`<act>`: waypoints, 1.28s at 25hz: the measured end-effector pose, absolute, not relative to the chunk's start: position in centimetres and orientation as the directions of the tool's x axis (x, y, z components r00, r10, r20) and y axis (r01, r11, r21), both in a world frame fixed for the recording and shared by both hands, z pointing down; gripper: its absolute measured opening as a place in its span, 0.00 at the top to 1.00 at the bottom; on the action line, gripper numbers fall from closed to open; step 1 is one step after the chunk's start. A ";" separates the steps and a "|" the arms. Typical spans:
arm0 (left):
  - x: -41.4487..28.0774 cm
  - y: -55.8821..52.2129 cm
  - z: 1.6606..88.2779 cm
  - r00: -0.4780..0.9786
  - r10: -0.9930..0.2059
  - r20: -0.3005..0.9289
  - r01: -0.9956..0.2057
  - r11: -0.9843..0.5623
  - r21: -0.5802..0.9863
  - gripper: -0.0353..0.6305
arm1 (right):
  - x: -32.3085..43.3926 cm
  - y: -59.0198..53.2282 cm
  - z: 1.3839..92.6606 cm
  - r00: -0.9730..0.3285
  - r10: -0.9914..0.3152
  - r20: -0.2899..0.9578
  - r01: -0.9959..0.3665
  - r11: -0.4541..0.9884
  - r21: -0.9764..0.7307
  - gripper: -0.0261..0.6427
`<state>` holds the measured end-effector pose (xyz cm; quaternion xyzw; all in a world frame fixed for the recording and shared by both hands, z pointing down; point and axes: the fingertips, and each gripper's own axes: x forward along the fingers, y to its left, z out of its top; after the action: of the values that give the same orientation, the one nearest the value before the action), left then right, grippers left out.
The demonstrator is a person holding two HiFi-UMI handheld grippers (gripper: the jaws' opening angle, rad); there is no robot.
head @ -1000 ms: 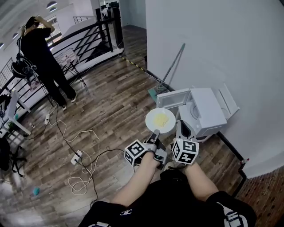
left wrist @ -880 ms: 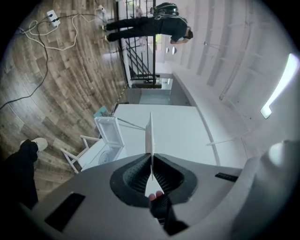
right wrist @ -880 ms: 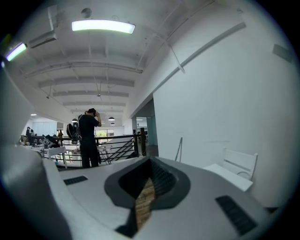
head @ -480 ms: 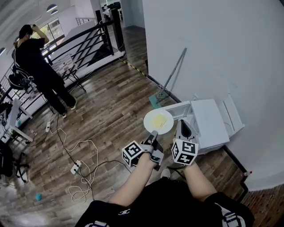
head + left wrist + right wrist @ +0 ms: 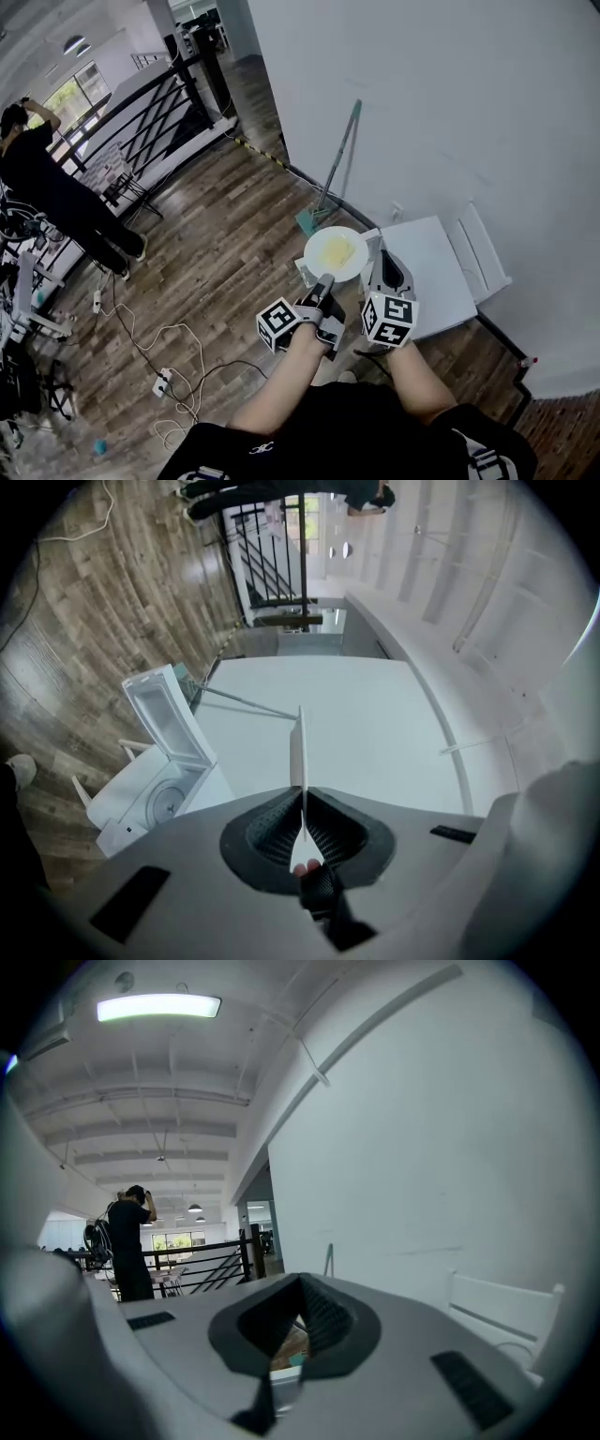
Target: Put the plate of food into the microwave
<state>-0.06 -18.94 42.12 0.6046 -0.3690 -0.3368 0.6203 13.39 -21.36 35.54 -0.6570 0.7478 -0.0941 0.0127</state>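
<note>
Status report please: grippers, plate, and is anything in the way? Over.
Left gripper shut on plate of food, at its rim; right gripper shut, empty. Plate not yet in microwave, door open. Mop leans on wall, clear of path.

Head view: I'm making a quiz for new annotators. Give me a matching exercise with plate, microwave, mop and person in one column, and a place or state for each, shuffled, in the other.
1. plate
2. microwave
3. mop
4. person

A. leans against the white wall
B. stands by the black railing
C. gripped at its rim by the left gripper
D. door open

Pairs: 1-C, 2-D, 3-A, 4-B
</note>
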 end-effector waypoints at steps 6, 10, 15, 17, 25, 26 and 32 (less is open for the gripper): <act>4.3 -23.2 43.8 0.562 -0.824 0.077 -0.045 0.062 0.997 0.93 | 18.2 -24.5 37.6 -0.061 -0.990 0.125 -0.980 0.035 -0.198 0.95; 6.0 -24.3 43.5 0.618 -0.782 0.081 -0.056 0.059 0.997 0.93 | 19.7 -24.8 37.1 -0.004 -0.992 0.126 -0.980 -0.021 -0.196 0.95; 8.6 -26.2 43.8 0.703 -0.707 0.077 -0.048 0.061 0.997 0.93 | 22.2 -25.7 37.2 0.104 -0.987 0.124 -0.972 -0.127 -0.197 0.95; 9.0 -26.9 43.9 0.739 -0.670 0.068 -0.038 0.060 0.997 0.93 | 22.7 -25.8 37.6 0.151 -0.979 0.137 -0.966 -0.176 -0.191 0.95; 7.2 -30.7 44.1 0.867 -0.496 0.049 -0.039 0.030 0.999 0.93 | 20.8 -26.1 37.3 0.373 -0.920 0.121 -0.905 -0.390 -0.172 0.95; 6.8 -31.0 43.9 0.883 -0.467 0.046 -0.035 0.032 0.999 0.93 | 20.4 -26.0 37.3 0.407 -0.905 0.125 -0.888 -0.424 -0.176 0.95; 4.0 -32.0 44.3 0.954 -0.295 0.054 -0.051 0.018 0.999 0.93 | 15.9 -24.5 38.1 0.551 -0.818 0.166 -0.797 -0.574 -0.188 0.95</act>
<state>3.98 -31.95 44.30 0.6954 -0.1246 -0.0868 0.7024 15.87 -24.48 38.05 -0.8793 0.4591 -0.1179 0.0453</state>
